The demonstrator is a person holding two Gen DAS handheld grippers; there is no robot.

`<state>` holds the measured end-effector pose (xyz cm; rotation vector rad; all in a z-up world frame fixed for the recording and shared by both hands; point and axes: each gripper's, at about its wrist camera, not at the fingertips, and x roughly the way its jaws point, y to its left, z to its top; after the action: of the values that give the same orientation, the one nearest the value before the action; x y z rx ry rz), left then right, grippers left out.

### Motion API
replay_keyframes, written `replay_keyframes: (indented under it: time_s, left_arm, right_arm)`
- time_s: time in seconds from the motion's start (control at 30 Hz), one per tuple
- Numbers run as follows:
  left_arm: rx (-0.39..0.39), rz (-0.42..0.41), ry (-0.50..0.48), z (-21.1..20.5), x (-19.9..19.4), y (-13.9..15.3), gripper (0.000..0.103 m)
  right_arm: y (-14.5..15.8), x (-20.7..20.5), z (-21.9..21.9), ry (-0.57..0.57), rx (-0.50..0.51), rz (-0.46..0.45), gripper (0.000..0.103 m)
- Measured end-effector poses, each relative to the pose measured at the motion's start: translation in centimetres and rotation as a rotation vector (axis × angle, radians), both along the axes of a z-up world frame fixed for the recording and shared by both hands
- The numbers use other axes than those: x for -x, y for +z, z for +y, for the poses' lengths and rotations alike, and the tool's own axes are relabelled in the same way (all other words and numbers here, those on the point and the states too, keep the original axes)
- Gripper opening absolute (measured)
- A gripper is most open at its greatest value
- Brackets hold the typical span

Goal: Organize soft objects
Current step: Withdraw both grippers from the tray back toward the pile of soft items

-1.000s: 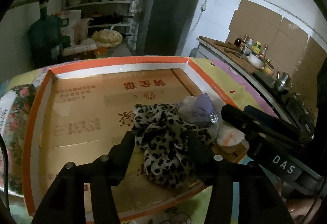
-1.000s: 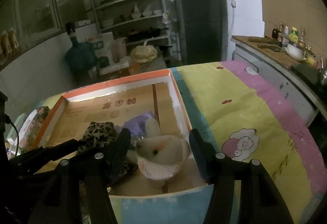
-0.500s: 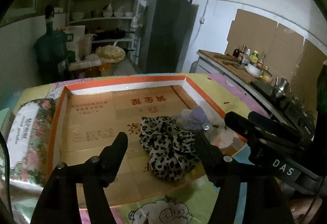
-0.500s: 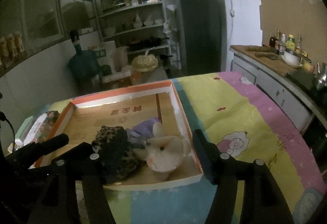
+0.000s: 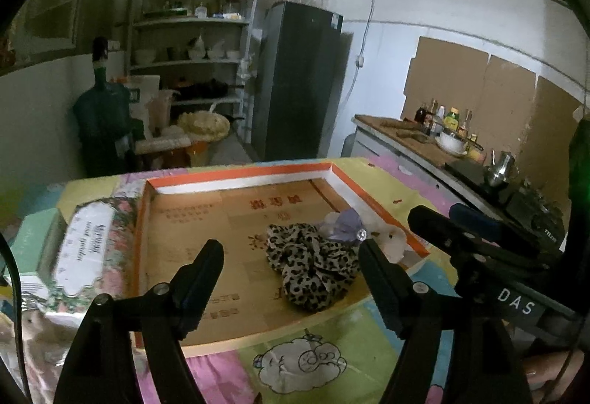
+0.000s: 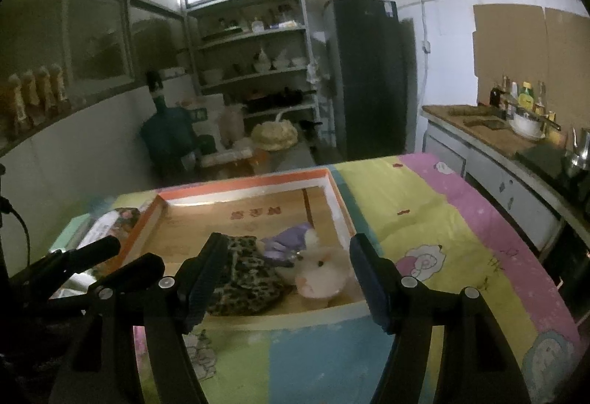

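In the left wrist view, the left gripper [image 5: 291,267] hangs above the near edge of the orange-rimmed cardboard tray [image 5: 236,175], its jaws spread wide and holding nothing. The tray sits on a worktop covered by a cartoon-sheep cloth [image 5: 302,363]. Inside the tray, toward 3 o'clock, lies a leopard-print scrunchie [image 5: 313,264]; touching it at its 1 o'clock side are a purple fabric bow [image 5: 346,223] with a small gem and a pale plush toy [image 5: 391,238] against the tray's right wall. A floral-printed packet [image 5: 88,241] lies just beside the tray at 9 o'clock. The right gripper [image 5: 479,245] enters from 3 o'clock.

In the right wrist view, the right gripper [image 6: 284,271] hovers over the tray's [image 6: 258,183] near right corner, jaws spread and empty. Between the jaws sit the leopard-print scrunchie [image 6: 250,282], the purple fabric bow [image 6: 287,241] and the plush toy [image 6: 320,275], bunched together and touching. The left gripper [image 6: 88,264] shows at 8 o'clock. A dark refrigerator [image 6: 368,72] stands at 1 o'clock.
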<state>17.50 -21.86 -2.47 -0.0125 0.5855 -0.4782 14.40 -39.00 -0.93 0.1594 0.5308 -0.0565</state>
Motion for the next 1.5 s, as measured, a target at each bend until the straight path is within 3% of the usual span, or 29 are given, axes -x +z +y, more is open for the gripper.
replay_keyframes:
  time_s: [0.6, 0.8, 0.93, 1.5]
  left_arm:
    - [-0.041, -0.119, 0.042, 4.2, 4.4, 2.5, 0.076]
    - [-0.068, -0.133, 0.061, 5.6, 5.9, 2.6, 0.076]
    - [-0.047, -0.116, 0.071, 7.3, 6.3, 2.7, 0.076]
    - [-0.039, -0.161, 0.258, 17.5, 8.6, 3.3, 0.076]
  right_arm:
    - [2.2, 4.8, 4.6, 0.055, -0.015, -0.079, 0.074]
    - [2.3, 5.5, 6.4, 0.087, -0.027, -0.087, 0.074]
    - [2.5, 6.0, 7.7, 0.117, -0.029, -0.097, 0.074]
    - [2.2, 6.2, 16.8, 0.343, -0.011, -0.108, 0.074]
